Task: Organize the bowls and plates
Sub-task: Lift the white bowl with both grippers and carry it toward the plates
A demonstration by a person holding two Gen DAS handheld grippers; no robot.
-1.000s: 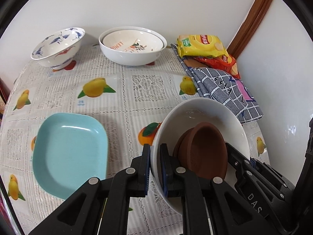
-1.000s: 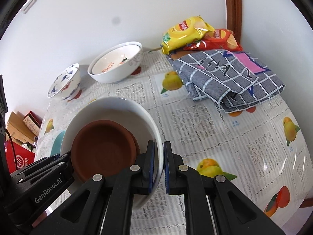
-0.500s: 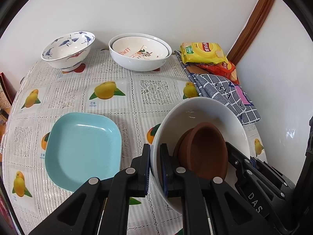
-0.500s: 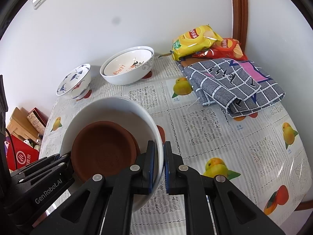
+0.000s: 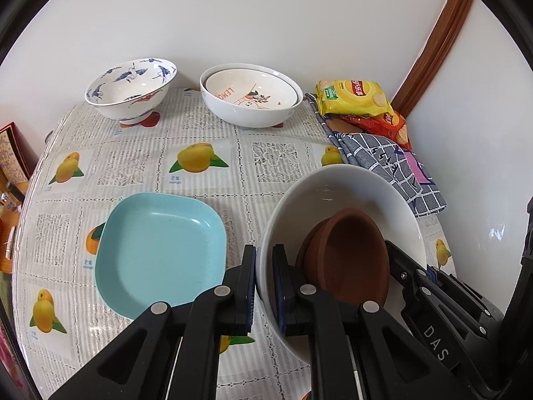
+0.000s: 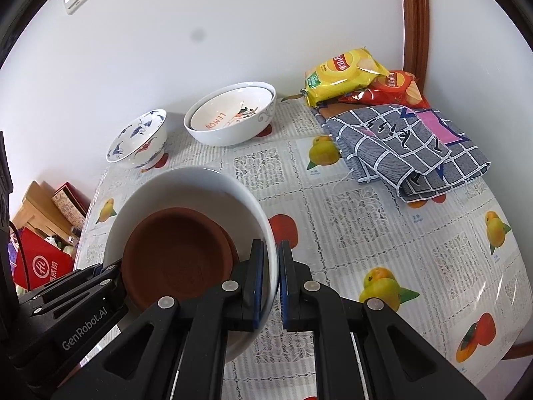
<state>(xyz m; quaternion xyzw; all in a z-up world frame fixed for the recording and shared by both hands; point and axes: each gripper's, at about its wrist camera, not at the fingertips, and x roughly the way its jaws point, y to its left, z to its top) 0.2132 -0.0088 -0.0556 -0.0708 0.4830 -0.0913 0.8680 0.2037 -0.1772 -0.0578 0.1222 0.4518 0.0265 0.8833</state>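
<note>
Brown dishes [image 6: 176,260] inside white bowl [image 6: 200,183]

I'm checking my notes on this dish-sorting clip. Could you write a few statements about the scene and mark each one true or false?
1. Both grippers clamp the rim of the white bowl. True: left gripper, right gripper.
2. The white bowl is empty. False: brown dishes sit in it.
3. The blue plate lies flat on the table. True.
4. The snack bags lie inside the lemon bowl. False: they lie in the corner, by the checked cloth.
</note>
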